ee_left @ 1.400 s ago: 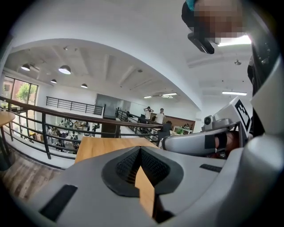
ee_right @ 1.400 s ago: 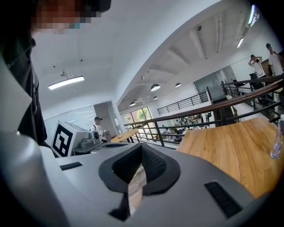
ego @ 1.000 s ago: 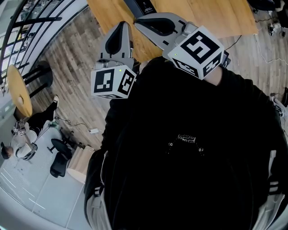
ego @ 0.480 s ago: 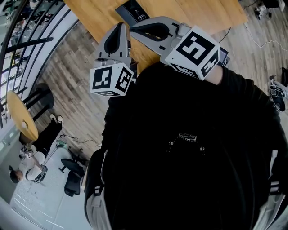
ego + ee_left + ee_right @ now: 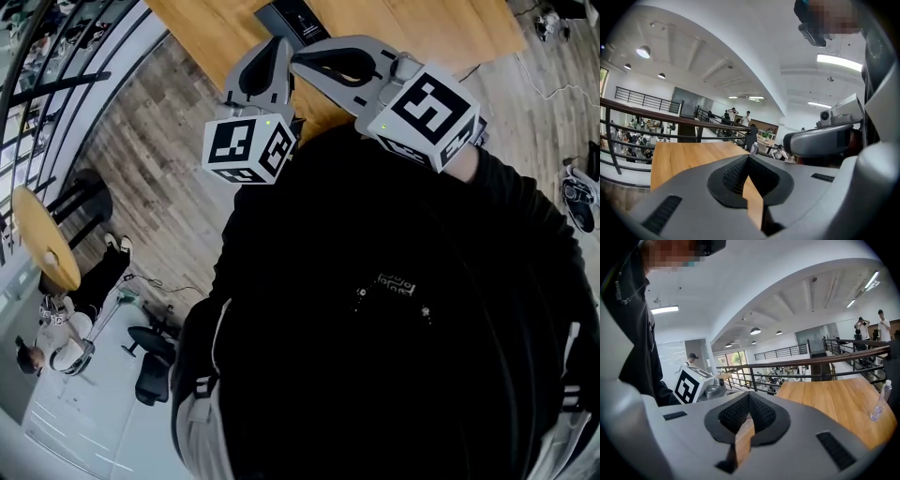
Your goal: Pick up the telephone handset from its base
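A flat black device [image 5: 292, 20], possibly the telephone, lies on the wooden table [image 5: 412, 28] at the top of the head view; I cannot make out a handset. My left gripper [image 5: 271, 54] is held in front of the black-clad chest and points at the table edge. Its jaws are shut with nothing between them [image 5: 749, 157]. My right gripper [image 5: 307, 58] reaches in from the right, just short of the device, and its jaws are also shut and empty [image 5: 749, 396]. The two gripper tips sit close together.
A black railing [image 5: 806, 364] runs beyond the table's far edge, with a lower floor and people behind it. A clear plastic bottle [image 5: 879, 401] stands on the table at the right. Wood plank floor [image 5: 159, 178] lies left of the table, and a round yellow table [image 5: 42, 239] stands below.
My left gripper has shifted right and closer to the table edge, ending beside the right gripper's tips. The right gripper has barely moved. Both stay shut.
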